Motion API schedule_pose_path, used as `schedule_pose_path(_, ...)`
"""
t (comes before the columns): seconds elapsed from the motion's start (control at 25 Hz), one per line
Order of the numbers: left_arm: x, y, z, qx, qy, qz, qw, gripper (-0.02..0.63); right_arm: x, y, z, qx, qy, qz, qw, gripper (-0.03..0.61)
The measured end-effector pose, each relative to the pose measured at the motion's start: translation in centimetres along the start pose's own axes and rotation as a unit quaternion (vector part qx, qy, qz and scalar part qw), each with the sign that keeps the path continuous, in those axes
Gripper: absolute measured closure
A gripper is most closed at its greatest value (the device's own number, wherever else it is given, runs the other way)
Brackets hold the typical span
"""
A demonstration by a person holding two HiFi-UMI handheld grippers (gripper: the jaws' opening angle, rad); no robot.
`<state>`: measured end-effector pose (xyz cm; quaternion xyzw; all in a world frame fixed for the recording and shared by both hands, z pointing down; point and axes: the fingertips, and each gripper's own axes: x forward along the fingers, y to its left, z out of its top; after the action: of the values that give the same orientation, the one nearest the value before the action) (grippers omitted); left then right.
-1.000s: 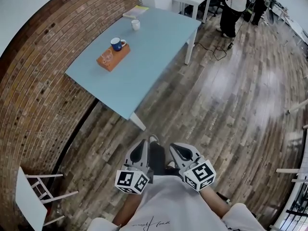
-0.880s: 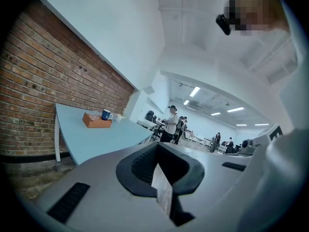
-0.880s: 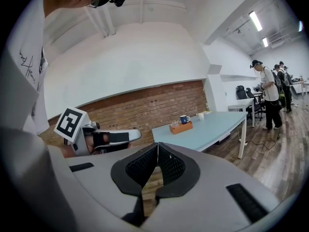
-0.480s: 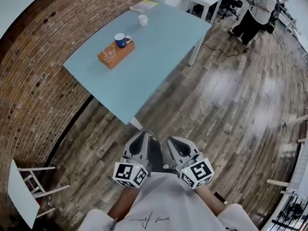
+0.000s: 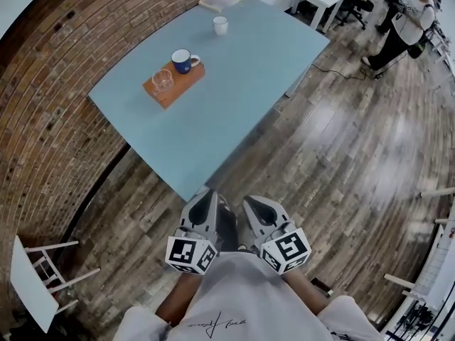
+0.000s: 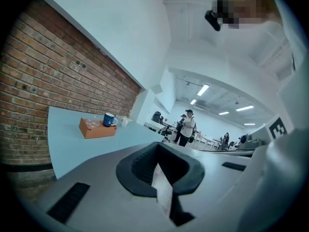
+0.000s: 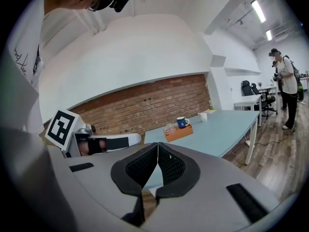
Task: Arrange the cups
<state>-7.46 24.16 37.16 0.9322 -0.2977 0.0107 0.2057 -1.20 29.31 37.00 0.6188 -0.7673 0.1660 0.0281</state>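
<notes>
- Head view: the left gripper (image 5: 207,196) and the right gripper (image 5: 252,206) are held side by side close to the person's body. They are above the wooden plank floor (image 5: 320,162), just short of the near corner of the pale blue rectangular desk (image 5: 234,84).
- Left gripper view: jaws closed together, nothing between them.
- Right gripper view: jaws closed, pads meeting, nothing held.
- An orange-brown rectangular wooden tray (image 5: 178,87) lies on the desk, toward the red brick wall (image 5: 50,105).
- A clear glass cup (image 5: 162,81) stands on the tray's nearer end and a dark blue mug (image 5: 183,60) on its farther end.
- A small white cup (image 5: 221,25) stands alone on the desk beyond the tray, well apart from it.
- Both grippers are well apart from all three cups.
- A standing person (image 5: 407,16) is on the floor beyond the desk's far end.
</notes>
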Motion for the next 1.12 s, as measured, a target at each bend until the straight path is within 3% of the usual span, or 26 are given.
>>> schedule_pose_path(0.28, 3.9, 3.7, 2.0, -0.007, 0.004, 0.011, 0.9999, 0.604, 5.3, -2.3, 1.7, 0.005, 0.021, 0.002, 1.000, 0.558)
schedule_pose_path(0.52, 6.5, 6.4, 3.5, -0.016, 0.004, 0.007, 0.9998, 0.604, 10.6, -2.1, 3.9, -0.009, 0.034, 0.045, 0.998, 0.557)
schedule_pose_path(0.88, 7.5, 8.6, 8.2, -0.018, -0.040, 0.010, 0.9990, 0.604, 14.6, -2.4, 6.7, -0.007, 0.025, 0.068, 0.997, 0.557)
schedule_pose_path(1.12, 7.9, 9.4, 8.9, -0.023, -0.051, 0.032, 0.9979, 0.604, 15.7, -2.6, 7.1, -0.023, 0.029, 0.087, 0.996, 0.557)
